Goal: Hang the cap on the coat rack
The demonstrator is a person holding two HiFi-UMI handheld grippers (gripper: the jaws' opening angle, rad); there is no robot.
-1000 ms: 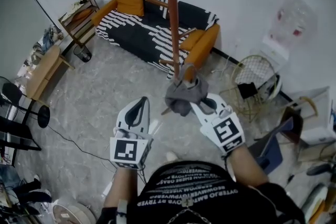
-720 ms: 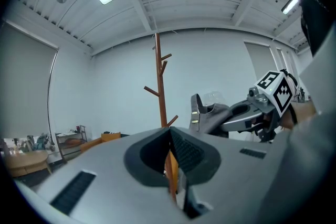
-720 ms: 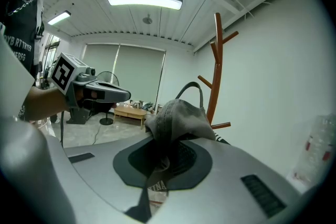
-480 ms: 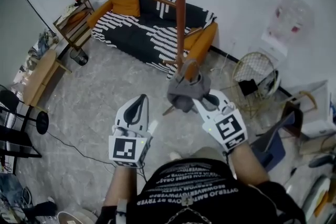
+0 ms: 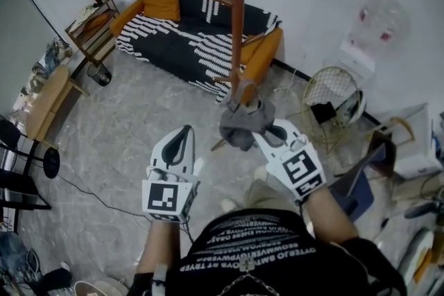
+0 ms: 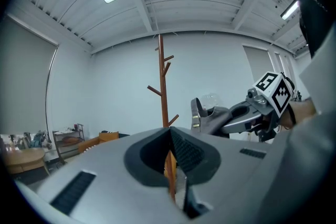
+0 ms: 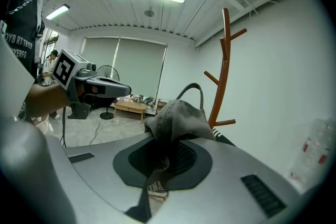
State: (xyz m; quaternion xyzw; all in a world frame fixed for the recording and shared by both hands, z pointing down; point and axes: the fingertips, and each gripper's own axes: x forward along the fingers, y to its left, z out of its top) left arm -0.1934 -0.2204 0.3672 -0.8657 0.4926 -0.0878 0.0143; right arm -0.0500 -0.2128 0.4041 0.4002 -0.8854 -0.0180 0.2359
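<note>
right claw (image 5: 266,133): clenched on the grey cap (image 5: 239,127) | cap: held up off the floor, just beside the pole of the coat rack (image 5: 238,24), near side | left claw (image 5: 182,135): clenched on nothing, left of the cap, apart from it

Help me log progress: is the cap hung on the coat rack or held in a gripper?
Held, not hung: the gray cap is bunched between the right gripper's closed jaws, near the coat rack, on no peg.
</note>
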